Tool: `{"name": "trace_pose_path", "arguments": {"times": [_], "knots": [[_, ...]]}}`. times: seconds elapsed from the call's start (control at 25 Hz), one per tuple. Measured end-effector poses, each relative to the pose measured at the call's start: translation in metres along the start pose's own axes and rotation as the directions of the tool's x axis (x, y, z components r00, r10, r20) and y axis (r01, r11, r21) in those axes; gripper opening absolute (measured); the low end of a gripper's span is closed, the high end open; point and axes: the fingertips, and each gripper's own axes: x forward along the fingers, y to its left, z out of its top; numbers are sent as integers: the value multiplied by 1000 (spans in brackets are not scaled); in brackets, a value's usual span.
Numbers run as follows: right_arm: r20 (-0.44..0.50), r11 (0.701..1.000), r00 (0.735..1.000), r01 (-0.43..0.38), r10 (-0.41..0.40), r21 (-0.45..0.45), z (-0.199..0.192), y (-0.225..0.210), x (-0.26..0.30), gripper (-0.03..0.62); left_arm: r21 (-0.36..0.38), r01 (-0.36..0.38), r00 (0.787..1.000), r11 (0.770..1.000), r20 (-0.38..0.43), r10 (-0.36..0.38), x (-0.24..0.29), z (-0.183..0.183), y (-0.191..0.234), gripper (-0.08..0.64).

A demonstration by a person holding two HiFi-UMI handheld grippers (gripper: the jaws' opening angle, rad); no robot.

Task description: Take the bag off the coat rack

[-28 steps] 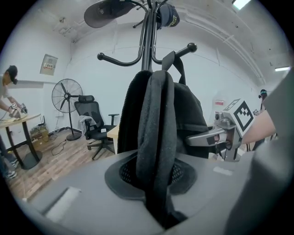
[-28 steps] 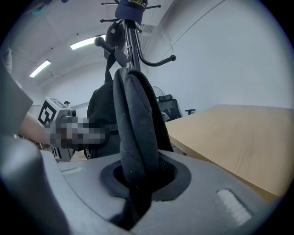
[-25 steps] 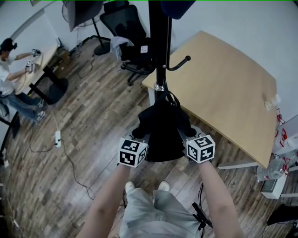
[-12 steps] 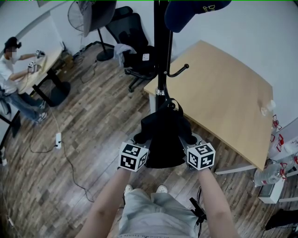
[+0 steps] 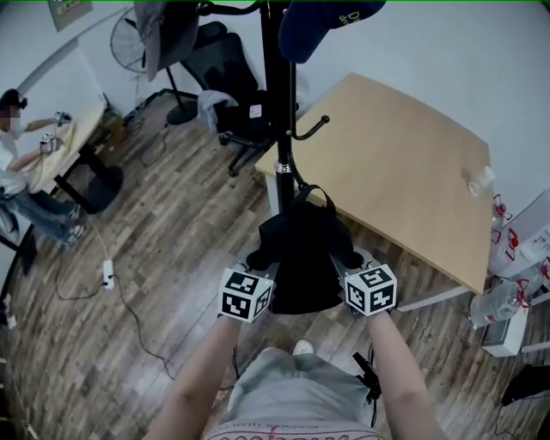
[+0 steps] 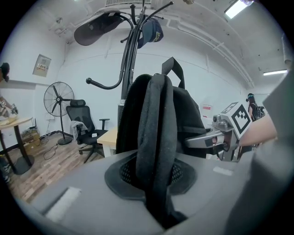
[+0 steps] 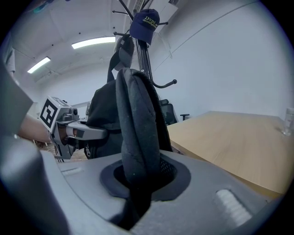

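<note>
A black backpack [image 5: 301,258] hangs between my two grippers in front of the black coat rack pole [image 5: 279,112]. My left gripper [image 5: 260,258] is shut on one padded shoulder strap [image 6: 156,137], which runs down between its jaws. My right gripper [image 5: 348,256] is shut on the other strap [image 7: 135,133] in the same way. The bag's top loop [image 6: 173,69] stands up with no hook through it. A curved hook [image 5: 314,127] sticks out of the pole above and behind the bag. Each gripper shows in the other's view, the right gripper [image 6: 223,135] and the left gripper [image 7: 69,131].
A blue cap [image 5: 322,26] and a grey hat [image 5: 168,30] hang on the rack's top. A wooden table [image 5: 404,172] stands to the right, office chairs [image 5: 228,94] and a fan behind. A person sits at a desk [image 5: 60,150] at far left. Cables lie on the wooden floor [image 5: 155,258].
Both grippers keep their hold on the straps. The rack pole has slid left in the head view, and the bag's top now sits slightly right of the pole and apart from it.
</note>
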Motion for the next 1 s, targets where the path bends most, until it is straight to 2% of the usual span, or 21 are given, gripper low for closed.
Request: {"name": "trace_pose_path", "arguments": {"times": [0.48, 0.8, 1.0], "knots": [[22, 984, 986, 164, -166, 71, 2, -7, -61, 46, 63, 154, 988, 986, -19, -153, 1, 26, -46, 77], [54, 951, 953, 292, -298, 104, 16, -19, -109, 44, 116, 262, 964, 958, 18, -266, 9, 58, -82, 77], [93, 926, 923, 363, -372, 105, 32, -28, -137, 44, 157, 316, 943, 936, 59, -328, 13, 85, -103, 77]]}}
